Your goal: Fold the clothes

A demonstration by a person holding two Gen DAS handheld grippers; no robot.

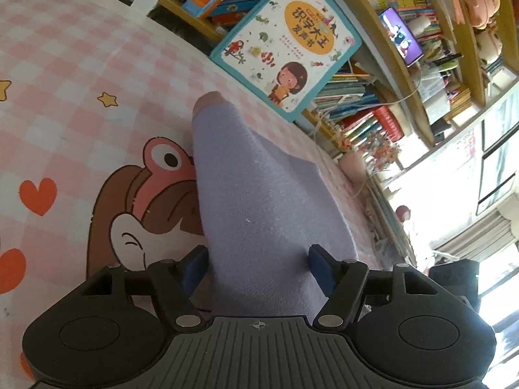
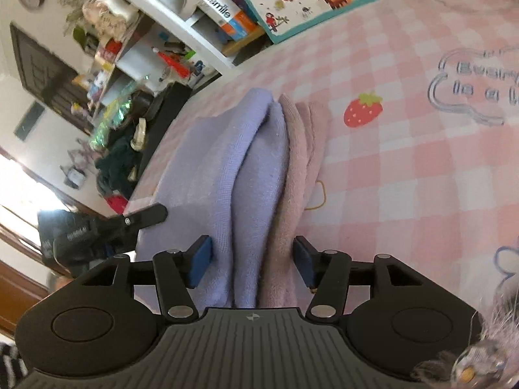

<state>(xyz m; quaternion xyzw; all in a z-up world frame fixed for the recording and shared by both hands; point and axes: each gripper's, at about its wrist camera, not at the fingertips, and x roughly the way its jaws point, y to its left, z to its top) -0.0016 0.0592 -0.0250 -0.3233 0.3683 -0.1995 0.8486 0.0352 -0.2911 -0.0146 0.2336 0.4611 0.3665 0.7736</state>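
Note:
A lavender knit garment lies on the pink checked bed sheet, its pinkish cuff end pointing away. My left gripper is open, and the smooth cloth runs between its blue pads and under the camera. In the right wrist view the same garment is bunched into long folds, lavender on the left and dusty pink on the right. My right gripper is open around that bundle, which fills the gap between the pads. A black finger of the left gripper rests at the cloth's left edge.
A children's book leans against crowded bookshelves past the bed's far edge. The sheet carries printed cartoons, hearts and a strawberry. A grey furry thing sits at the lower right. Room clutter and dark clothing lie beyond the bed's left side.

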